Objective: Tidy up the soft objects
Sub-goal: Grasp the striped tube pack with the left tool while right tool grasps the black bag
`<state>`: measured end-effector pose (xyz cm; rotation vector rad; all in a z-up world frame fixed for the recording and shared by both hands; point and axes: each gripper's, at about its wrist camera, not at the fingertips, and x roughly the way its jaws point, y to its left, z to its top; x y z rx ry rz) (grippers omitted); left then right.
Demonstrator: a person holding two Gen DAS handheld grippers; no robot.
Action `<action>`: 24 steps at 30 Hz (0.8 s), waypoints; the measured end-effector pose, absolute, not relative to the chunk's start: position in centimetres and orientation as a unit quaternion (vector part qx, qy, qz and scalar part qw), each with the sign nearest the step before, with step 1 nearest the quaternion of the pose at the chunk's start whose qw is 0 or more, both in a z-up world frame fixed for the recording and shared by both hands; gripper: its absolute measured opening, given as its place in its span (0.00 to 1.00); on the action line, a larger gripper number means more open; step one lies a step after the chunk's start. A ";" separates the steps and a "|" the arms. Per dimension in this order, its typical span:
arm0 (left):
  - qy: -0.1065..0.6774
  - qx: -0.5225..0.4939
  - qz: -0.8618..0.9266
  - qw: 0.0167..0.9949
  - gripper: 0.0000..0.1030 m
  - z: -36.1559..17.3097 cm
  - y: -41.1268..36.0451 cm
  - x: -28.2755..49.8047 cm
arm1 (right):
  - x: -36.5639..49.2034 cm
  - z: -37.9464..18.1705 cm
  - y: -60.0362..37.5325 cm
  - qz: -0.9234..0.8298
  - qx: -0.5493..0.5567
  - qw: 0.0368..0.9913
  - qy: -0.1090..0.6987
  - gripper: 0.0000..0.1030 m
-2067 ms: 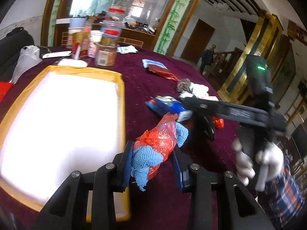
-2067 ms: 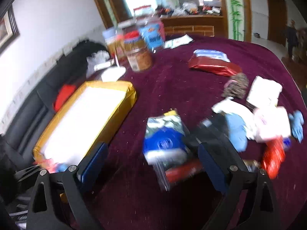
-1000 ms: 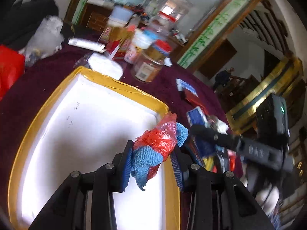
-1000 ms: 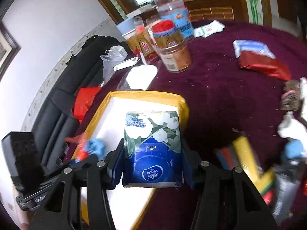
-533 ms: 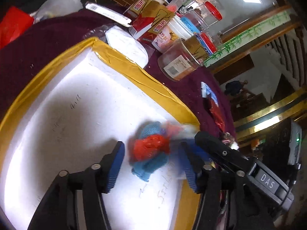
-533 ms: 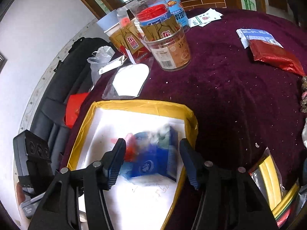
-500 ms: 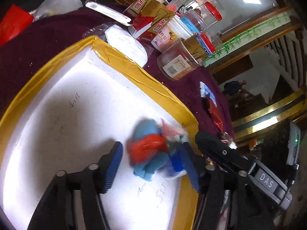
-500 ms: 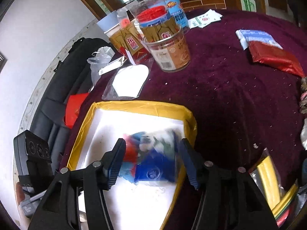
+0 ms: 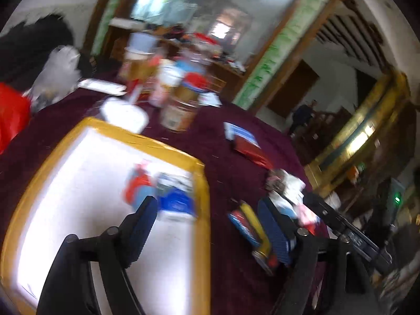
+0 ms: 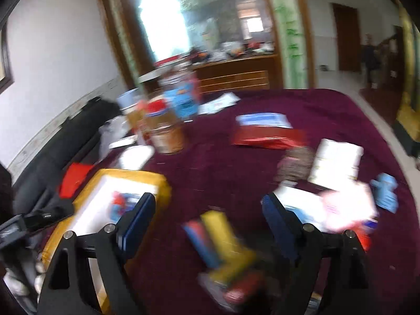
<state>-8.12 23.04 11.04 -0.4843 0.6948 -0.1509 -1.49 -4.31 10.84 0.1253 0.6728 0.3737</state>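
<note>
Both grippers' jaws spread, empty; tissue pack [image 9: 178, 202] and cloth bundle [image 9: 136, 183] lie ahead inside yellow-rimmed tray [image 9: 202, 210].

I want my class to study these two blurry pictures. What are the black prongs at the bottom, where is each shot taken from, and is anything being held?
A person holds a two-finger grabbing tool in each hand; each has its own camera. One picture looks along the left tool, the other along the right tool. Both are open, holding nothing. On the dark red table is a yellow-rimmed tray containing a blue cloth bundle and tissue pack. Packets and jars lie outside.
</note>
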 end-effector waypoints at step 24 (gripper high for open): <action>0.442 -0.020 -0.102 0.891 0.81 3.8 5.9 -5.8 | -2.1 2.0 -10.0 0.194 0.059 0.899 0.388 0.65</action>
